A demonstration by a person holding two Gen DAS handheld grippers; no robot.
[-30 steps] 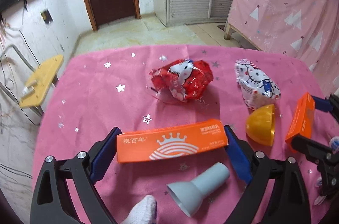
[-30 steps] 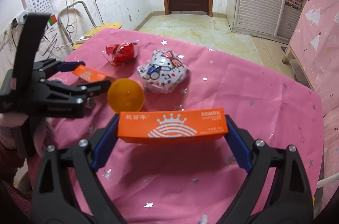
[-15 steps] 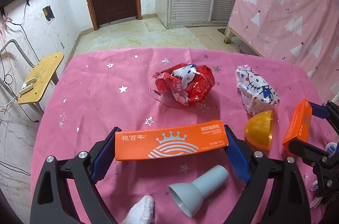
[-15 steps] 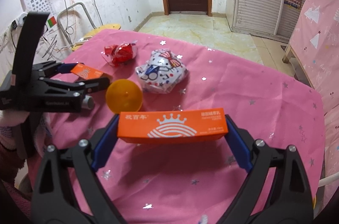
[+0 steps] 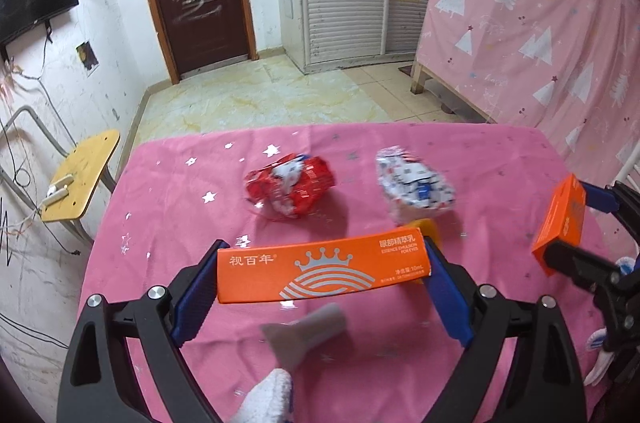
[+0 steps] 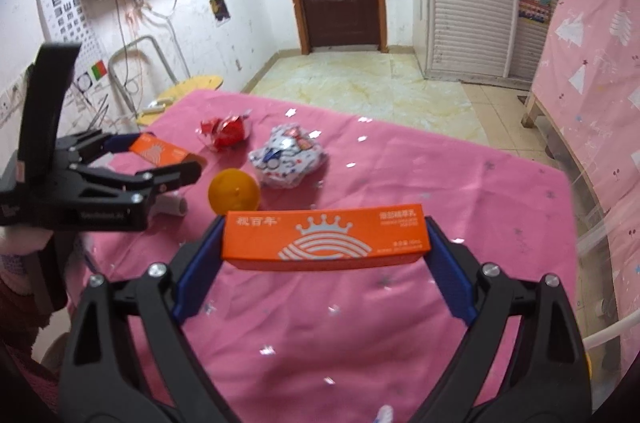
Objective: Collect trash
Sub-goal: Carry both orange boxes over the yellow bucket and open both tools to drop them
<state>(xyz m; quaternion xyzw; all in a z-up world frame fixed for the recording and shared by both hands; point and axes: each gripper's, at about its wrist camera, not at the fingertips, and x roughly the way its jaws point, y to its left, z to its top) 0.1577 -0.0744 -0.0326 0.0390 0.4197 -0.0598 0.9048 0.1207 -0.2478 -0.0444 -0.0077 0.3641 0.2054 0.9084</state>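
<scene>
We see our left gripper (image 5: 324, 273) clamped across an orange box (image 5: 323, 270) and our right gripper (image 6: 325, 239) clamped across a second box (image 6: 324, 237), both held above the pink table (image 6: 400, 303). On it lie a red wrapper (image 5: 291, 186), a white wrapper (image 5: 414, 185) and a yellow ball (image 6: 234, 192)

The left gripper (image 5: 324, 273), a black two-armed clamp with blue-padded fingers (image 5: 196, 293), fills the lower part of its own view, its pads pressed on the ends of a long orange carton (image 5: 324, 271). A white-gloved fingertip (image 5: 266, 399) shows at the bottom centre. The right gripper (image 6: 326, 237), built alike, clamps a second orange carton (image 6: 326, 235) in the lower centre of its view, angled downward.
</scene>
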